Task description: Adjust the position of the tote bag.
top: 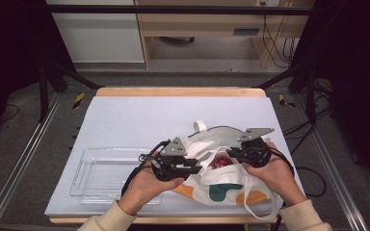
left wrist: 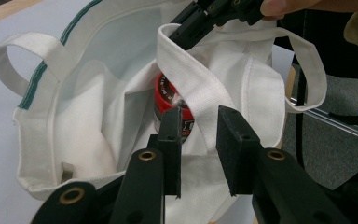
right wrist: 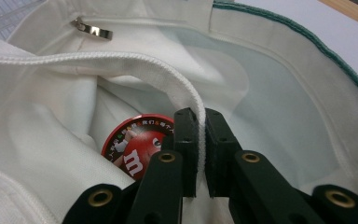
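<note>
Two claws at the tote bag's mouth. Right claw (right wrist: 198, 140) is clamped tight on the tote's white webbing strap (right wrist: 121, 63), lifting the rim. Left claw (left wrist: 198, 135) is parted, jaws straddling the same strap without a grip, pointed into the opening. Red M&M's tin (right wrist: 137, 142) lies inside the white tote bag (top: 221, 185), on the near right of the surface (top: 139, 115). Clear plastic tray (top: 103, 171) sits just left of the bag. My read: hold the rim high and taut with the right, steer the left past the strap and down, then pinch the tin across its sides, not cloth.
</note>
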`<control>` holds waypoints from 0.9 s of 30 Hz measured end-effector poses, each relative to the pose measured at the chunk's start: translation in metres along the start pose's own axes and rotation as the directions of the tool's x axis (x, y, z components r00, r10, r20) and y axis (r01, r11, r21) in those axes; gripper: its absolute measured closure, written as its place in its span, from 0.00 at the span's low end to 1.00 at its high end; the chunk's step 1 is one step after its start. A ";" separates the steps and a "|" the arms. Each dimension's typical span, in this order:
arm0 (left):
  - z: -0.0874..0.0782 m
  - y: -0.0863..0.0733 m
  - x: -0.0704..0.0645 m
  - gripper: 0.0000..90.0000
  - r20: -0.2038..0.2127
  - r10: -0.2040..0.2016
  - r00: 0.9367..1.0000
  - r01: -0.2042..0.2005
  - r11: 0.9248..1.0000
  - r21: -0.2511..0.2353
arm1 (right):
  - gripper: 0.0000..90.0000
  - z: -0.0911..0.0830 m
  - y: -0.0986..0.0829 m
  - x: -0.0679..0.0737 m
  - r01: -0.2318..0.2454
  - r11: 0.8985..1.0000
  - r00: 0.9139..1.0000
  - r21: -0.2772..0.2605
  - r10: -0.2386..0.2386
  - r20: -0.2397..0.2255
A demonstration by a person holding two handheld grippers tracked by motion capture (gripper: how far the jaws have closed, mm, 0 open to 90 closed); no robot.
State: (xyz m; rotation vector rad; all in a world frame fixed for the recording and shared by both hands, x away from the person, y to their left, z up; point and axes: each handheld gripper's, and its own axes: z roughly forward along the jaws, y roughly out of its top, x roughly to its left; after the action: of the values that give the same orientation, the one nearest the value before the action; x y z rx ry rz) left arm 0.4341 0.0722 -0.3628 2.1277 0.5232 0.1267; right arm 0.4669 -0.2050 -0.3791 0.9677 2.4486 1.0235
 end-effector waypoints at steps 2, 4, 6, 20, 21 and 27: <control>0.000 0.000 0.001 0.79 -0.004 -0.002 1.000 0.002 1.000 -0.002 | 0.97 -0.003 0.000 0.000 -0.008 1.000 1.000 -0.009 0.008 0.000; -0.001 0.000 0.003 0.78 -0.010 -0.003 1.000 0.003 1.000 -0.005 | 0.98 -0.006 0.000 0.000 -0.013 1.000 1.000 -0.021 0.013 0.002; -0.004 0.001 0.006 0.77 -0.025 -0.006 1.000 0.006 1.000 -0.009 | 0.98 -0.011 0.000 0.001 -0.012 0.999 1.000 -0.039 0.012 0.006; -0.009 0.015 0.049 0.58 -0.175 -0.037 0.984 0.032 0.999 -0.032 | 0.98 -0.063 -0.010 0.043 0.071 0.972 0.997 -0.225 -0.072 0.003; -0.008 0.016 0.052 0.57 -0.180 -0.039 0.983 0.035 0.999 -0.030 | 0.98 -0.066 -0.011 0.047 0.079 0.969 0.997 -0.232 -0.081 0.002; -0.003 0.017 0.068 0.53 -0.204 -0.062 0.977 0.059 0.998 -0.020 | 0.98 -0.077 -0.019 0.071 0.122 0.957 0.991 -0.262 -0.132 -0.021</control>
State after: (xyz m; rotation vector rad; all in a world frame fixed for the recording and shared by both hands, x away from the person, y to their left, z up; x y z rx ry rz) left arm 0.5006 0.0945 -0.3543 2.0948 0.7052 0.3162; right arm 0.3676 -0.2041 -0.3413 0.7015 2.2959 1.2887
